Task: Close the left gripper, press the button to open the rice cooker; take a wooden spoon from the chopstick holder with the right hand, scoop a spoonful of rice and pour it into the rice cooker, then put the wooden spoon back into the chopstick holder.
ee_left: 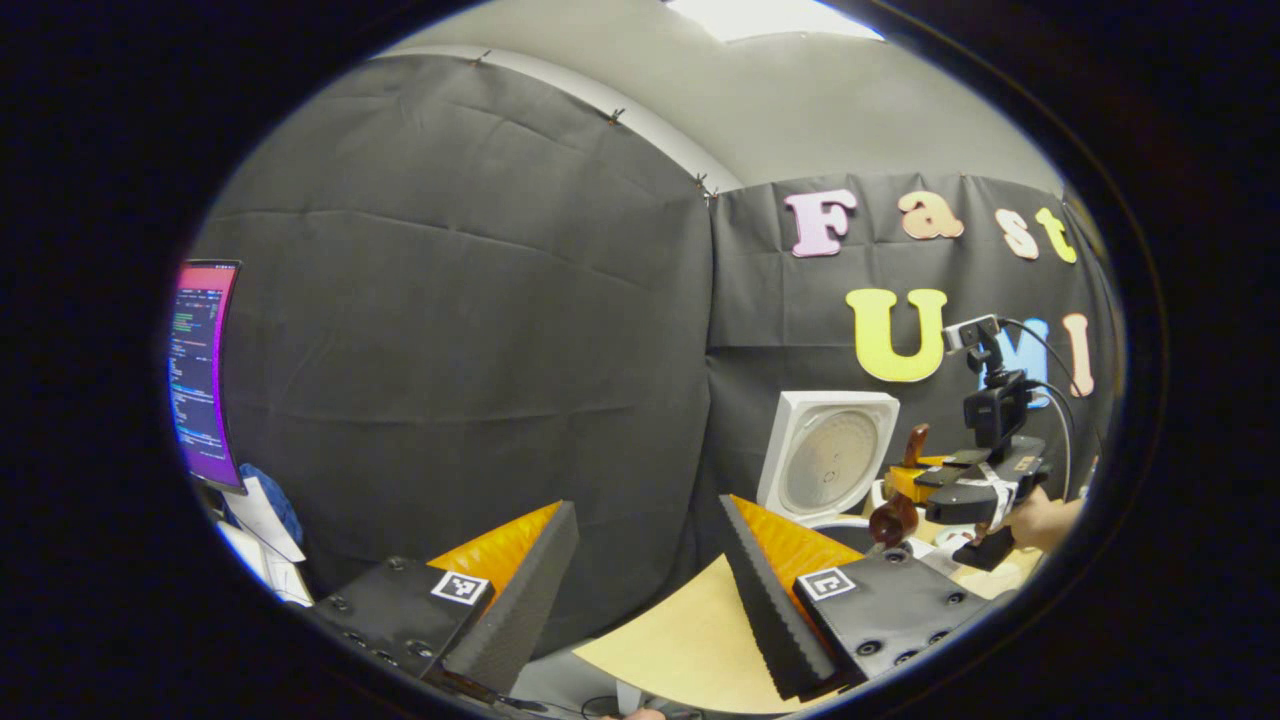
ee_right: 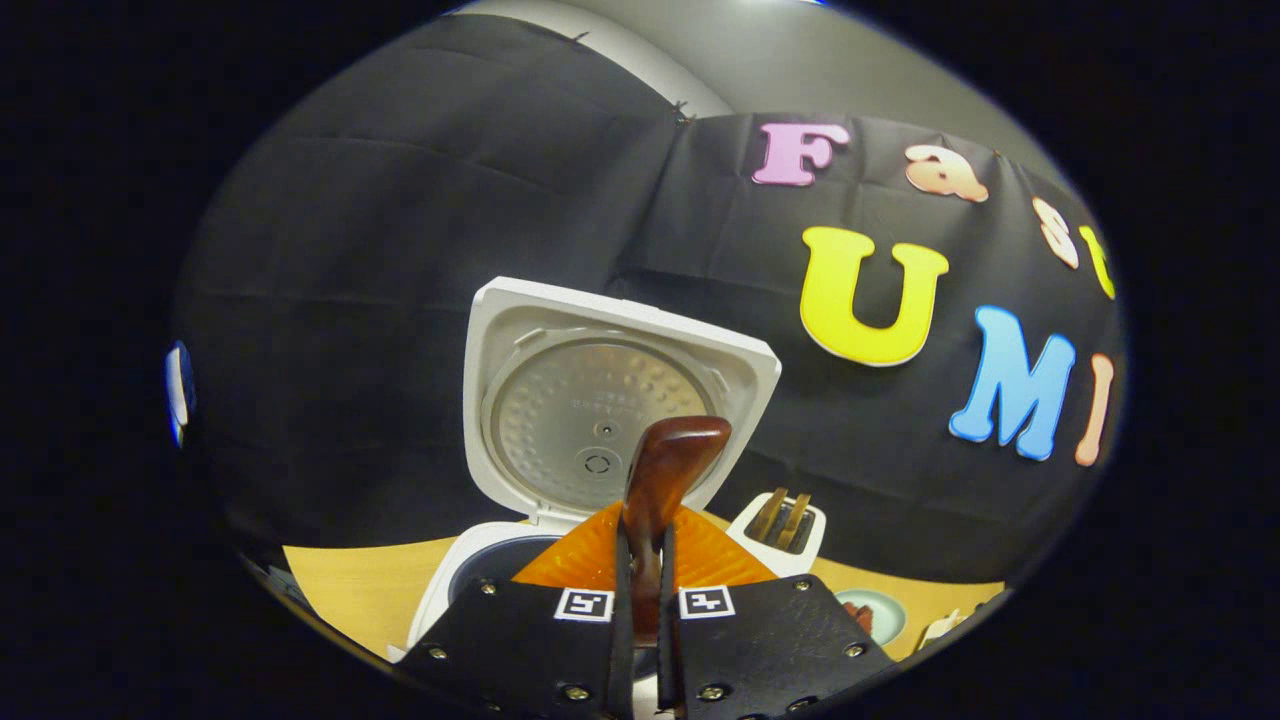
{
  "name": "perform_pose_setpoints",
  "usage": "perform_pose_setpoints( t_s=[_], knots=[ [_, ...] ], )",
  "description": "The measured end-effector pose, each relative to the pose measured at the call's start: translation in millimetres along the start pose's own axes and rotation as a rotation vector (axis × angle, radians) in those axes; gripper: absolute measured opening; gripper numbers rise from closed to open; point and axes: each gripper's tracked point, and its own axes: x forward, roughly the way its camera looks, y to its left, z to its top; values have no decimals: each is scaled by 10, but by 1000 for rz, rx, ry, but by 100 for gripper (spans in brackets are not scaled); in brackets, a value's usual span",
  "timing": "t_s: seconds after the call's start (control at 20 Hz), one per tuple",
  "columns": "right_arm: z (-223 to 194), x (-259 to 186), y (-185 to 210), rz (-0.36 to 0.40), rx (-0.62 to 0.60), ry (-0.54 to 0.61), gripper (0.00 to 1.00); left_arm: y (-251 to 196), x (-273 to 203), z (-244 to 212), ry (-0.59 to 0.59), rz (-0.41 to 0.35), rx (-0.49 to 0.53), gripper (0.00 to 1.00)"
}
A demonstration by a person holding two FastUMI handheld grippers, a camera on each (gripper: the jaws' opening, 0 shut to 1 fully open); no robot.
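Fingers of the left hand-held gripper (ee_left: 645, 590) stand wide apart in the left gripper view, with nothing between them, raised over a bare corner of the worktop (ee_left: 690, 635). Farther off in this view we see the right hand-held gripper (ee_left: 905, 505) from the side, a hand (ee_left: 1045, 520) behind it, carrying the wooden spoon (ee_left: 893, 518) near the rice cooker (ee_left: 835, 455), whose lid stands up. This view gives us the spoon's bowl hanging low at the gripper's front; whether it carries rice we cannot tell. A monitor (ee_left: 203, 370) glows at the far left.

In the right gripper view, the right hand-held gripper (ee_right: 643, 600) is clamped on the wooden spoon (ee_right: 660, 480), both fingers pressing its handle, the handle's end rising in front of the open rice cooker (ee_right: 610, 400). We judge the spoon light, stiff and glossy, so likely to twist in a narrow grip; mid-handle seems the sound hold. This view adds the chopstick holder (ee_right: 785, 530) just beside the cooker, with utensils standing in it, a small dish (ee_right: 872, 612) on the worktop (ee_right: 360, 590), and the dark inner pot below the lid.
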Motion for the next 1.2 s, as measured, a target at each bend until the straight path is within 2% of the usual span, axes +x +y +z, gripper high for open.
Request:
perform_pose_setpoints(
  t_s=[0.15,0.25,0.55,0.75,1.2],
  knots=[
    [187,-100,-104,-25,-68,-62,10,-61,8,36,-8,-12,1,96],
    [279,-156,-172,-17,-46,-74,10,-135,-3,88,-17,-22,3,96],
    [589,-469,-562,-6,209,-94,10,-439,14,247,-47,-68,-1,99],
    [580,-739,-1083,-62,311,-84,10,-722,-4,362,-70,-105,3,99],
    [205,-1368,-2114,-219,329,-55,10,-1563,-39,522,-100,-207,4,99]
  ],
)
